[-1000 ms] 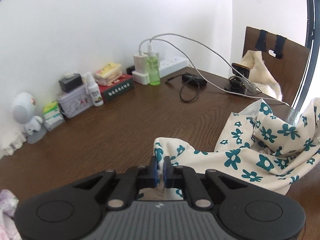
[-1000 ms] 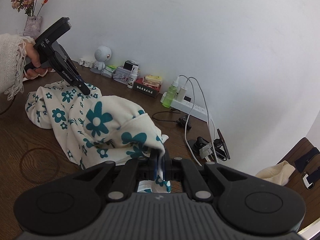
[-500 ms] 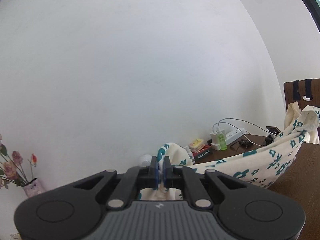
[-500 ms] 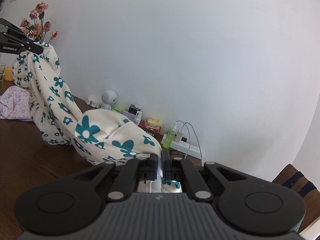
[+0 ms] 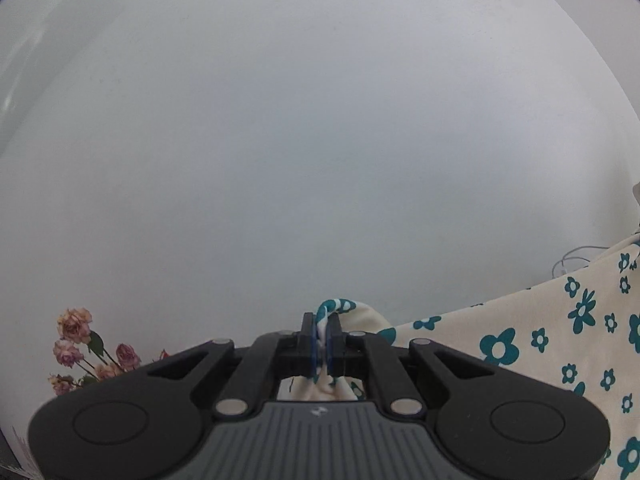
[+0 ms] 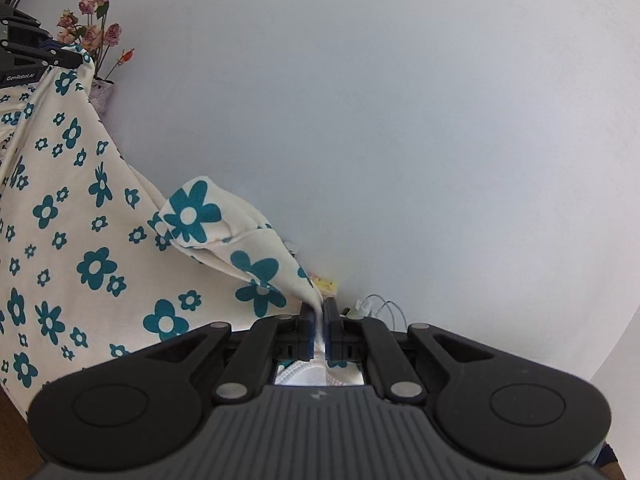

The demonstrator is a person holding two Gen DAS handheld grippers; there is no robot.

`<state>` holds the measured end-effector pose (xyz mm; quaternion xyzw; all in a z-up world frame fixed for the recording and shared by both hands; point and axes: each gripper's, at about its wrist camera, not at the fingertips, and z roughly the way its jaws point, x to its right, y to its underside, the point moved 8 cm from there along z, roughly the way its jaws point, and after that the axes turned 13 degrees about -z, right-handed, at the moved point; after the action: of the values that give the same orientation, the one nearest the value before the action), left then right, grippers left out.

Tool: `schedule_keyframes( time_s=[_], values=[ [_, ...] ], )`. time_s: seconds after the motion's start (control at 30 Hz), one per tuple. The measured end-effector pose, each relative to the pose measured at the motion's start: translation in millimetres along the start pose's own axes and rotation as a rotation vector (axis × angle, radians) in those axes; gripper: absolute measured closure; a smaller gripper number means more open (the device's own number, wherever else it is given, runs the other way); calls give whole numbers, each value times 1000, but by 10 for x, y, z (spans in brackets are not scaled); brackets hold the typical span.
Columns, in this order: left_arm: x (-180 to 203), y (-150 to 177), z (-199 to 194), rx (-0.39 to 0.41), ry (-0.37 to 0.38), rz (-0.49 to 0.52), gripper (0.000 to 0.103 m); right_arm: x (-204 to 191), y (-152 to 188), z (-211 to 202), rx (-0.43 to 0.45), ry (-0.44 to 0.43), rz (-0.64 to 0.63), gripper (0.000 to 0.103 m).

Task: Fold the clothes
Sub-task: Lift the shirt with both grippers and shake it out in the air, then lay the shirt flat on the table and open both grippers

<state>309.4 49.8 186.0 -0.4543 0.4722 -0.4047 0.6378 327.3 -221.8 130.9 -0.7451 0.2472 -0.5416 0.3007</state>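
A: In the left wrist view, what are the left tongs [image 5: 321,338] doing?

B: They are pinching a bunched corner of the floral garment [image 5: 560,332]; the pads are pressing together on a rolled hem. The camera is pointing mostly at the white wall [image 5: 320,140], so I judge the garment is being held high in the air to let it hang open before any fold. The cloth is running off to the right as a taut, sloping edge.

A: And the material?

B: It is looking like a soft cream knit with teal flowers, thick enough to keep a rounded roll at the grip. Dried pink flowers [image 5: 76,344] are standing low on the left.

A: Now the right wrist view.

B: The right tongs [image 6: 319,322] are clamping another corner of the garment [image 6: 80,240], with a white ribbed band showing behind the pads. A flap is drooping into a soft peak just above them. The left tongs [image 6: 60,58] are showing at upper left, gripping the far corner, so the cloth is hanging as a broad sheet between the two. The flowers [image 6: 96,20] are showing behind it.

A: The worktop?

B: It is barely showing in either view.
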Motion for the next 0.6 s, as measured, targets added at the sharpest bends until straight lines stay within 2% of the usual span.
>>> schedule_keyframes(
  time_s=[0.1,0.17,0.27,0.37,0.5,0.53,0.6],
  values=[
    [-32,-346,29,133,-23,21,99,313,-342,72,48,92,2,100],
    [-14,-418,-103,182,-19,80,99,380,-423,32,64,107,-10,100],
    [94,-156,-388,158,46,171,99,354,-395,-13,68,101,-36,100],
    [270,431,-723,31,153,240,99,-27,96,-20,-6,15,-70,100],
    [610,1520,-1241,-297,330,200,100,-673,981,-16,-160,-136,-95,100],
    [688,1698,-1353,-367,360,179,100,-833,1202,-21,-198,-173,-101,100],
    [763,1861,-1493,-434,386,148,100,-1086,1545,-95,-256,-232,-77,100]
  ],
)
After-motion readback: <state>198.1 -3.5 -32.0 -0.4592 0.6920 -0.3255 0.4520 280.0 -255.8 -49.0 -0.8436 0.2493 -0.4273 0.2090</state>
